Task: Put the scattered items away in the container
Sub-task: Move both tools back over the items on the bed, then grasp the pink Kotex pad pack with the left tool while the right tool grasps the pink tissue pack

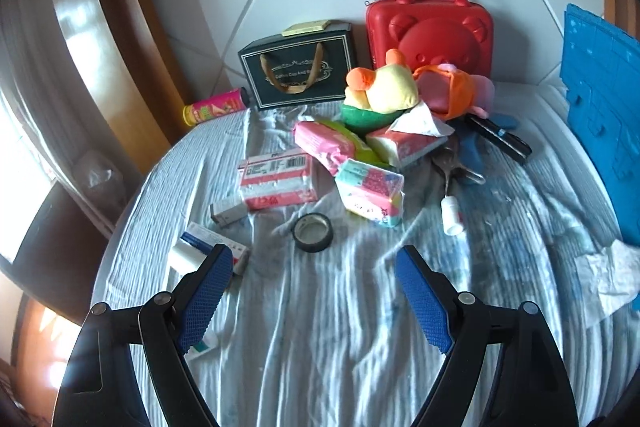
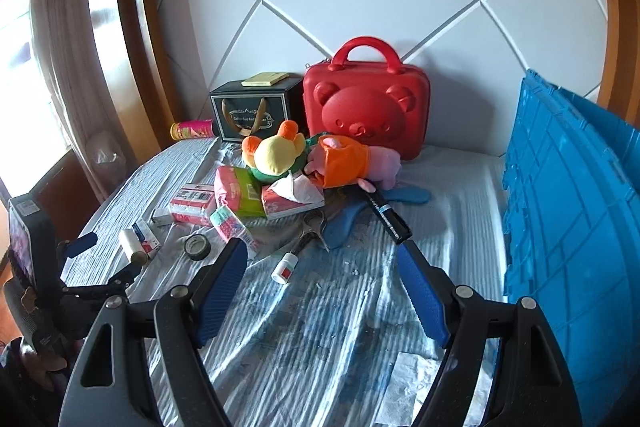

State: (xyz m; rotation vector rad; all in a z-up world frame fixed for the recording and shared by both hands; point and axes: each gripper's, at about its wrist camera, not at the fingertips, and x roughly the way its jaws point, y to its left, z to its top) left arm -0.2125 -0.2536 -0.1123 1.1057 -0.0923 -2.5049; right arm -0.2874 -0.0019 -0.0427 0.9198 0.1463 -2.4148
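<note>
Scattered items lie on a striped cloth: a black tape roll (image 1: 312, 232) (image 2: 197, 246), pink tissue packs (image 1: 276, 182) (image 2: 191, 205), a small white bottle (image 1: 451, 215) (image 2: 285, 267), a black marker (image 2: 387, 217) (image 1: 500, 139), two plush toys (image 1: 384, 87) (image 2: 276, 153) and small boxes (image 1: 208, 247). A blue crate (image 2: 568, 227) (image 1: 600, 115) stands at the right. My left gripper (image 1: 314, 259) is open and empty, just short of the tape roll. My right gripper (image 2: 322, 251) is open and empty, near the white bottle. The left gripper also shows in the right wrist view (image 2: 100, 259).
A red bear-face case (image 1: 430, 23) (image 2: 366, 107), a dark gift bag (image 1: 298, 71) (image 2: 254, 113) and a pink can (image 1: 214, 107) stand at the back by the padded wall. Metal pliers (image 2: 310, 231) lie mid-cloth. A crumpled tissue (image 1: 612, 275) lies by the crate.
</note>
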